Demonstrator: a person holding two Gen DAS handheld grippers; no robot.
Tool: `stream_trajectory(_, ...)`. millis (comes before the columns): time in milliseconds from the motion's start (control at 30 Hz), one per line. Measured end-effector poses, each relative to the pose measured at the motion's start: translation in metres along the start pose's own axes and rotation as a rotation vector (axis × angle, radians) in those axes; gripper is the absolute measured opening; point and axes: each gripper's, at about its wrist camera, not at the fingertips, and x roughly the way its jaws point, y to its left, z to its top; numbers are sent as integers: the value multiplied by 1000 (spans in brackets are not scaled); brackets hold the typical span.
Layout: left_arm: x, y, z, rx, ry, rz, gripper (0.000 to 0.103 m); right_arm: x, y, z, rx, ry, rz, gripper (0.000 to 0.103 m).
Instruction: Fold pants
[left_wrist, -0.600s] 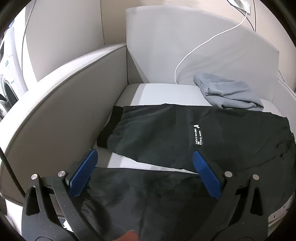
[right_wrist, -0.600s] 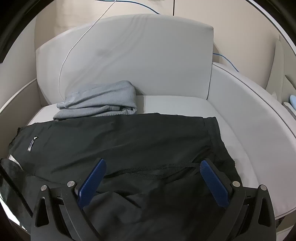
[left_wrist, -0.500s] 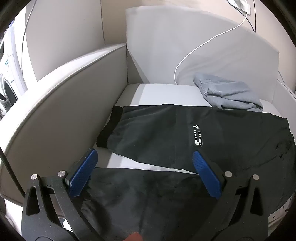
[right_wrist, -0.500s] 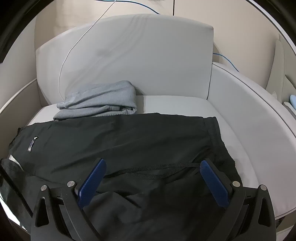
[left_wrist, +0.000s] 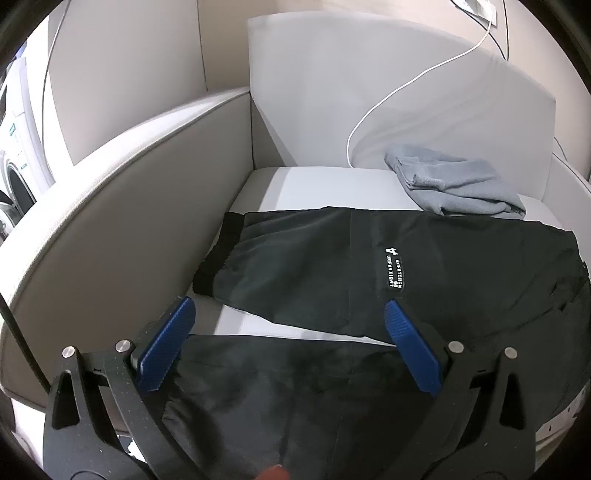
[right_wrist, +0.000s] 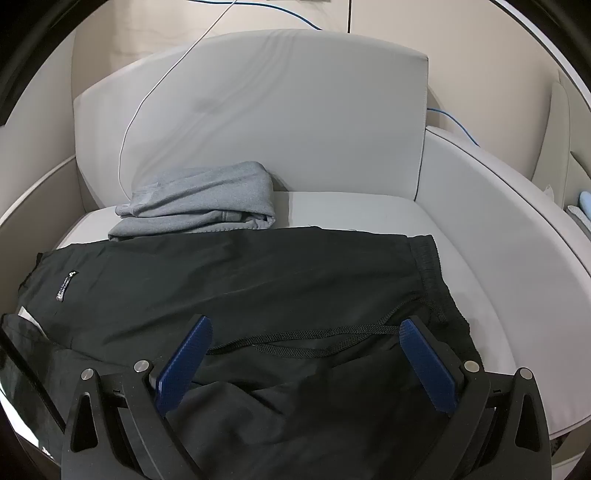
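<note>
Both grippers, left (left_wrist: 286, 345) and right (right_wrist: 304, 363), stand with fingers spread wide, hovering over the pants (right_wrist: 236, 291) and gripping nothing. The pants lie flat across the sofa seat (right_wrist: 354, 212), legs to the left, waistband (right_wrist: 430, 269) to the right. Thin, limp and probably slick; best pinched at waistband and cuffs (left_wrist: 218, 258).

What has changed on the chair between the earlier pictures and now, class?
Nothing has visibly changed. The black pants lie spread on the seat as before, the grey folded garment stays behind them, and the left gripper and right gripper remain open above the fabric, holding nothing.
</note>
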Motion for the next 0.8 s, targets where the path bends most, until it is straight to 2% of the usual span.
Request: stream_trajectory(800,0,3,0,-3,0,-2,102,-1,0,0,-2,-2,-2,103)
